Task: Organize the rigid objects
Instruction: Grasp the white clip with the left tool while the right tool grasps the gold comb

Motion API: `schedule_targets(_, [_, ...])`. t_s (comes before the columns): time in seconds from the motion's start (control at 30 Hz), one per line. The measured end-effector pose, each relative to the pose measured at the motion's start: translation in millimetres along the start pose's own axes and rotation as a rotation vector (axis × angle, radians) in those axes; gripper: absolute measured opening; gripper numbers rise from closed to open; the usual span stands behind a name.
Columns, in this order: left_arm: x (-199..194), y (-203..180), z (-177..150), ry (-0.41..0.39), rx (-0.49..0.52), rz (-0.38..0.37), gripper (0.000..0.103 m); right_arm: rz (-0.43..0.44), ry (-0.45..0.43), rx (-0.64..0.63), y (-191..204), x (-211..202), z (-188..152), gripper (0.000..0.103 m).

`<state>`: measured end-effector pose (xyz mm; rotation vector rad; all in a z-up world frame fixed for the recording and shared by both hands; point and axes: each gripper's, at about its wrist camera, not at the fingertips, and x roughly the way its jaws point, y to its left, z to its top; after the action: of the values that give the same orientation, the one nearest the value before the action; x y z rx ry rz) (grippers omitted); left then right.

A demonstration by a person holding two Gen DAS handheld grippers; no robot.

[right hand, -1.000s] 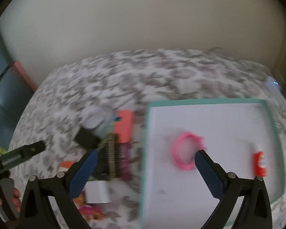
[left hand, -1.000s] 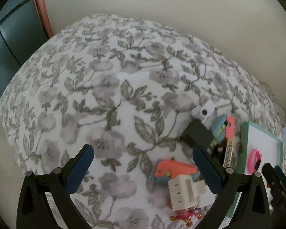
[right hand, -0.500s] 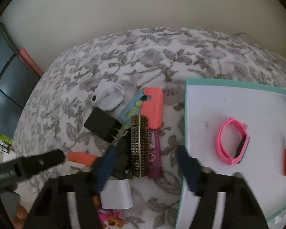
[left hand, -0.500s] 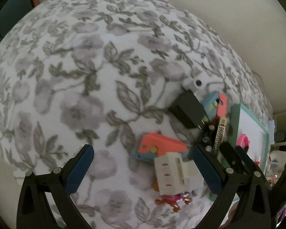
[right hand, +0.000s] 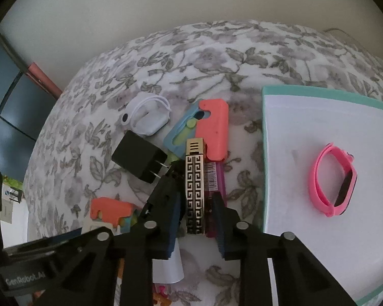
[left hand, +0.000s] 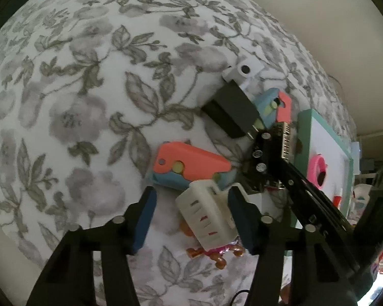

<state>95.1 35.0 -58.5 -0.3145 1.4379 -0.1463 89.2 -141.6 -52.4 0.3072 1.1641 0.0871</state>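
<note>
Your right gripper (right hand: pixel 194 225) has just been closing its fingers (right hand: pixel 175 219) around the gold patterned bar (right hand: pixel 195 186). The near end of the bar sits between the pads, and they look snug against its sides, so I'd call that a grip or very nearly one. The key thing is that the bar's long axis runs straight away from the fingers, in line with them, so you're pinching across its narrow width. A purple packet (right hand: pixel 215 191) lies touching its right side, and the right pad seems to sit on it.

Your left gripper (left hand: pixel 190 219) has been closing too, around the white power adapter (left hand: pixel 208 213). The right pad touches it but there's a gap at the left pad, so not clamped yet.

Everything lies on the floral bedspread (right hand: pixel 217 56), and the teal-rimmed tray (right hand: pixel 319 93) is just to the right of the bar, nearer your right hand.
</note>
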Motion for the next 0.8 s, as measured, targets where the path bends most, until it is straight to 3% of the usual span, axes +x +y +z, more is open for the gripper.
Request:
schedule_targets(0.1, [-3,-3,-3,-0.013,0.013,-0.018,0.045,0.004,0.002,0.001,-1,2,-1,0.019])
schedule_targets(0.33, [-3,4,-5,0.001,-0.023,-0.055,0.044,0.022,-0.003,0.015,-3,1,-1,0.018])
schedule_targets(0.53, [-5,8,-6,-0.009,-0.013,-0.032,0.044,0.035,-0.003,0.033,-7,-1,-1,0.018])
schedule_targets(0.63, [-8,7,-5,-0.023,-0.009,-0.045,0.033,0.035,-0.002,0.036,-7,-2,-2,0.018])
schedule_targets(0.8, [-6,4,-6,-0.025,-0.003,-0.047,0.033,0.035,-0.001,0.046,-7,-3,-2,0.018])
